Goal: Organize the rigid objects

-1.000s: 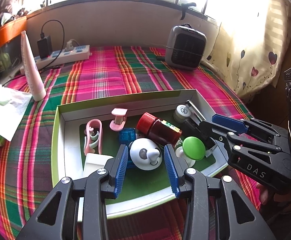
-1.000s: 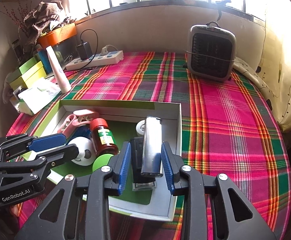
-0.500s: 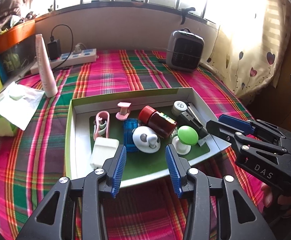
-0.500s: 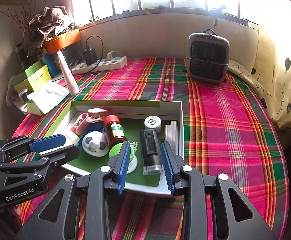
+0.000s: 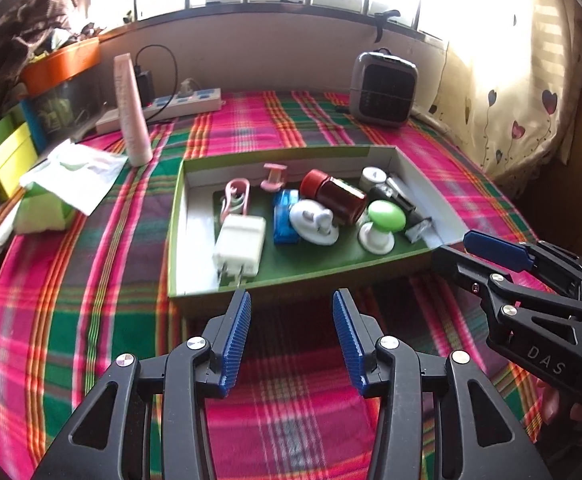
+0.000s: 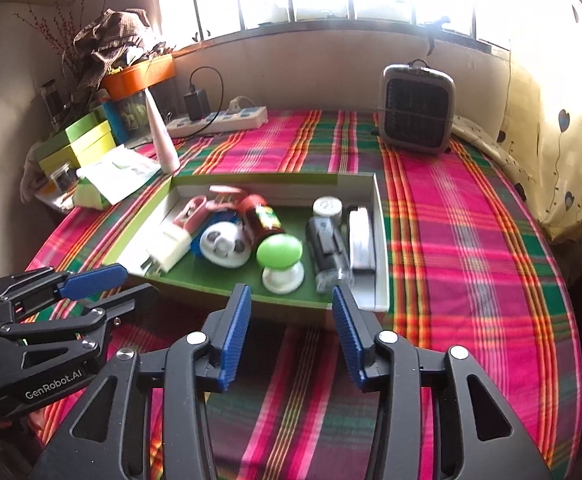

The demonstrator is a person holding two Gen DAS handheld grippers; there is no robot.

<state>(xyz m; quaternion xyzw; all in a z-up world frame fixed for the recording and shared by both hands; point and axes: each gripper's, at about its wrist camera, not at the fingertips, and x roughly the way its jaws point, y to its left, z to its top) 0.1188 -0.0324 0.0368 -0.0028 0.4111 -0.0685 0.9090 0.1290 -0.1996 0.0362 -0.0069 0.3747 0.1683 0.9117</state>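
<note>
Since the box (image 6: 381,240) of small objects lies straight ahead of both tongs — right tongs (image 6: 291,316) and left tongs (image 5: 291,316) each gaping, empty — neither is clearly nearer.

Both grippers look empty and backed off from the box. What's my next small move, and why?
Probably hold both where they are and check the table for strays. The left gripper and right gripper are open and empty, short of the green box, and the small items, such as the green knob, already lie inside it.
</note>
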